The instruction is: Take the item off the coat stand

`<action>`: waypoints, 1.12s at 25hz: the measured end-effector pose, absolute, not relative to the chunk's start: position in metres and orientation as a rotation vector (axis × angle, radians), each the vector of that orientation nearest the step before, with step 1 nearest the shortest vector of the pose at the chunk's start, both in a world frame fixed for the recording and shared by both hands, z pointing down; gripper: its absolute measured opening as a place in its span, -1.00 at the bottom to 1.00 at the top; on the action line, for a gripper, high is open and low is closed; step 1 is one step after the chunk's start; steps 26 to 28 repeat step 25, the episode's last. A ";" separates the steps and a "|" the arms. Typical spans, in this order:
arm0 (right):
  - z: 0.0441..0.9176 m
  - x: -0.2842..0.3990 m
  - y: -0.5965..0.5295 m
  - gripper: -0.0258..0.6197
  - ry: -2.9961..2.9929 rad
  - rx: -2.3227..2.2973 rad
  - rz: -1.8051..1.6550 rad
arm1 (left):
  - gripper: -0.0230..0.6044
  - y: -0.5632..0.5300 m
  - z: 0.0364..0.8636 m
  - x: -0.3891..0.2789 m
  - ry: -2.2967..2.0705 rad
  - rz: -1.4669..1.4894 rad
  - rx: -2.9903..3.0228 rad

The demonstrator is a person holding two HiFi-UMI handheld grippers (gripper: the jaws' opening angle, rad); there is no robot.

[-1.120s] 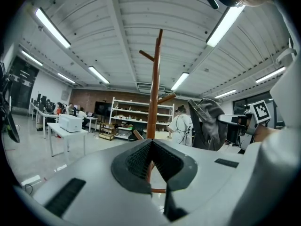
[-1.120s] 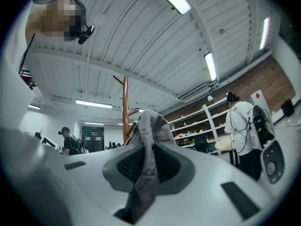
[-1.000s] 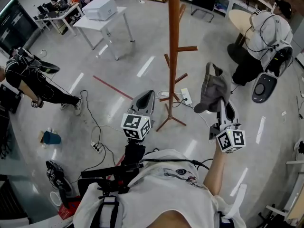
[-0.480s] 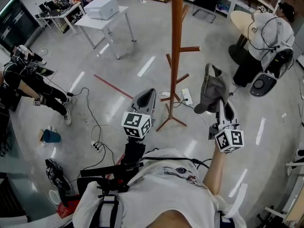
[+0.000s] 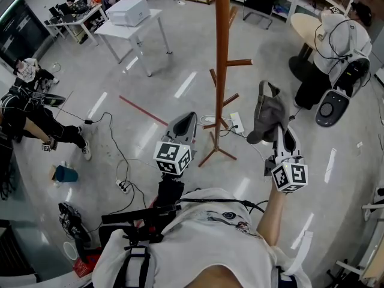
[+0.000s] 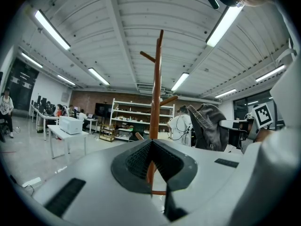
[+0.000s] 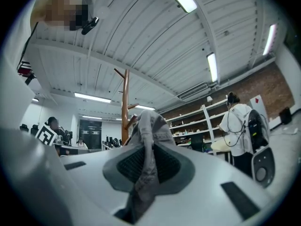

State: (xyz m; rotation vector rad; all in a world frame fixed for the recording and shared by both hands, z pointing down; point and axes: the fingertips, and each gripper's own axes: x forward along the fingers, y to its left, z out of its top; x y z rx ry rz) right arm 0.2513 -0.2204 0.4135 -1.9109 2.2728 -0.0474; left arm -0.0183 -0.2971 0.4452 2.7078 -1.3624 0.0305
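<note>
A brown wooden coat stand (image 5: 221,71) rises from the floor in the middle of the head view. To its right, my right gripper (image 5: 281,138) is shut on a grey cap (image 5: 270,114), which hangs clear of the stand's pegs. In the right gripper view the cap's fabric (image 7: 148,126) is pinched between the pads, with the stand (image 7: 124,102) behind it. My left gripper (image 5: 183,126) points at the stand's base with its jaws together and nothing in them. In the left gripper view the stand (image 6: 156,88) is straight ahead and the cap (image 6: 209,126) is to the right.
A white table (image 5: 114,32) with a white box on it stands at the back left. Cables and a power strip (image 5: 236,123) lie by the stand's feet. One person (image 5: 339,41) stands at the far right and another (image 5: 30,107) at the left. Shelving lines the back wall.
The person at the left has shifted across the floor. Both grippers and the cap stay almost where they were.
</note>
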 end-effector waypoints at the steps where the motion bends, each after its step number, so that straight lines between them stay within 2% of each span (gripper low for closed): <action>1: 0.414 0.251 -0.220 -0.78 2.273 -1.915 -0.048 | -0.95 -0.296 0.445 -0.018 -1.362 0.030 2.709; 28: 0.412 0.247 -0.222 -0.78 2.274 -1.903 -0.029 | -0.95 -0.297 0.449 -0.014 -1.348 0.026 2.710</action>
